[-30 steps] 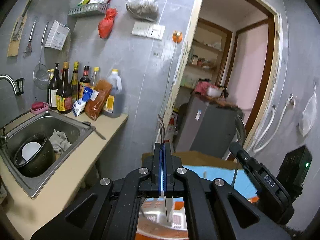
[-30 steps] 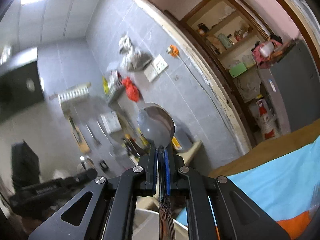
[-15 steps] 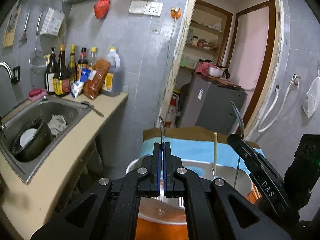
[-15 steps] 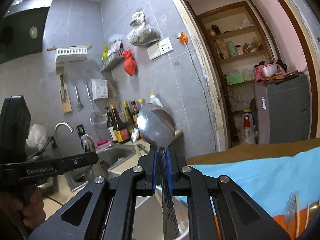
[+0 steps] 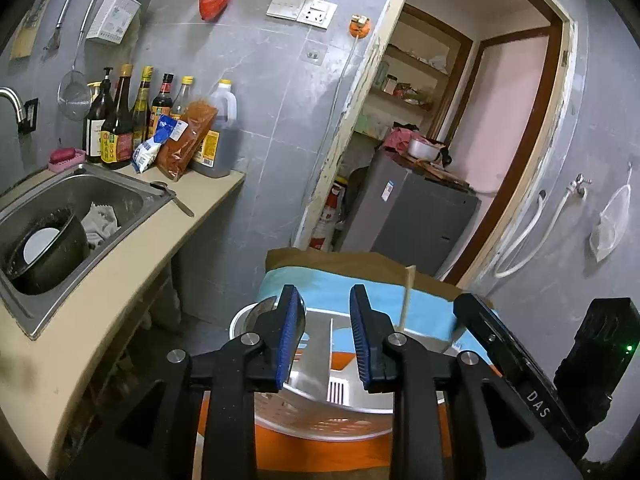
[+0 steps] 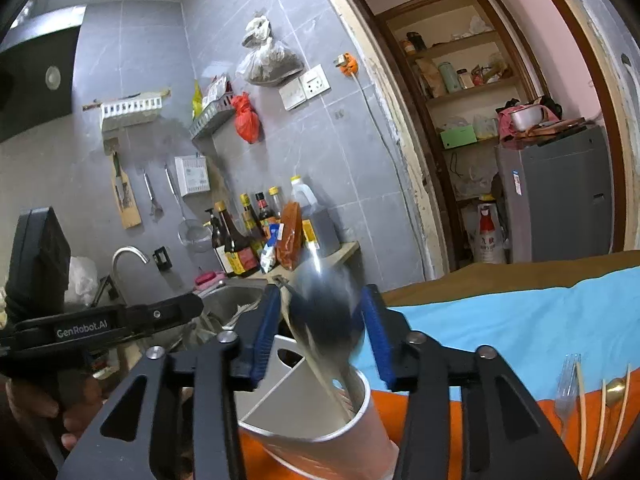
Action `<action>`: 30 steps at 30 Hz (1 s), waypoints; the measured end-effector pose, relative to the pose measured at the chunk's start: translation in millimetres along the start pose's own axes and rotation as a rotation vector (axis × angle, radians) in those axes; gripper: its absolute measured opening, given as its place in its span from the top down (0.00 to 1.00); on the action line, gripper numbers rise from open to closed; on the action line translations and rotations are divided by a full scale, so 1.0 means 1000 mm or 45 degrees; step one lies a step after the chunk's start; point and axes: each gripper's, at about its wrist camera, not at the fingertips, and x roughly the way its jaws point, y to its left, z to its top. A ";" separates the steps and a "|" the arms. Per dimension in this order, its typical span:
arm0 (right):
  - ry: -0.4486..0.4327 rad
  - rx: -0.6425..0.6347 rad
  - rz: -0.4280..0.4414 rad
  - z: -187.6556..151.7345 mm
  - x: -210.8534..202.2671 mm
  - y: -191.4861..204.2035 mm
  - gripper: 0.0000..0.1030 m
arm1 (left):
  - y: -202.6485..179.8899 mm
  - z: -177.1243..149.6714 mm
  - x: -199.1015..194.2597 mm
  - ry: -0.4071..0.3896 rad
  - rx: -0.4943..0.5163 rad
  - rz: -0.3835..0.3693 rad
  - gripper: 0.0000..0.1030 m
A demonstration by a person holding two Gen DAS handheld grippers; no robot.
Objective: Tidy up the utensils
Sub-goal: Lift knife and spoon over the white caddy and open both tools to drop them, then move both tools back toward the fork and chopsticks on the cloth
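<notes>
My left gripper [image 5: 325, 336] is open and empty, right above a round pink utensil holder [image 5: 320, 420] with metal dividers. A chopstick [image 5: 407, 300] stands in the holder's far side. My right gripper [image 6: 320, 332] is open over the same holder [image 6: 320, 420]. A steel spoon [image 6: 326, 320], blurred, stands between the right jaws with its handle down in the holder's right compartment. A clear fork [image 6: 568, 384], chopsticks [image 6: 582, 412] and a gold spoon [image 6: 614, 394] lie on the orange cloth at the right.
The holder stands on a table with blue cloth [image 6: 520, 316] and orange cloth [image 5: 328, 452]. At left is a counter with a sink [image 5: 52, 216], a pot and bottles [image 5: 120, 120]. A grey fridge [image 5: 416, 216] stands behind the table.
Both grippers have opened. The left one let go of its thin utensil into the holder. The right one let go of the spoon, which has dropped lower into the holder.
</notes>
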 end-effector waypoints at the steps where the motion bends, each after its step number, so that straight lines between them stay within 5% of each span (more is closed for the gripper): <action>1: -0.002 0.008 0.000 0.002 -0.001 -0.001 0.52 | -0.001 0.001 -0.003 -0.012 -0.005 0.003 0.75; 5: -0.025 0.034 -0.027 0.016 -0.012 -0.004 0.41 | -0.007 0.008 -0.013 -0.051 -0.009 0.025 0.66; 6: -0.034 0.038 -0.047 0.020 -0.016 -0.005 0.29 | -0.010 0.009 -0.016 -0.062 0.000 0.038 0.62; 8: -0.059 0.045 -0.085 0.029 -0.026 -0.005 0.15 | -0.018 0.011 -0.021 -0.090 0.024 0.070 0.51; 10: -0.066 0.045 -0.145 0.039 -0.038 -0.007 0.00 | -0.029 0.011 -0.027 -0.138 0.050 0.125 0.28; 15: -0.069 0.054 -0.271 0.052 -0.066 -0.018 0.00 | -0.059 0.006 -0.036 -0.262 0.103 0.226 0.12; 30: -0.187 -0.152 -0.618 0.054 -0.177 -0.054 0.00 | -0.158 -0.039 -0.022 -0.324 0.334 0.198 0.12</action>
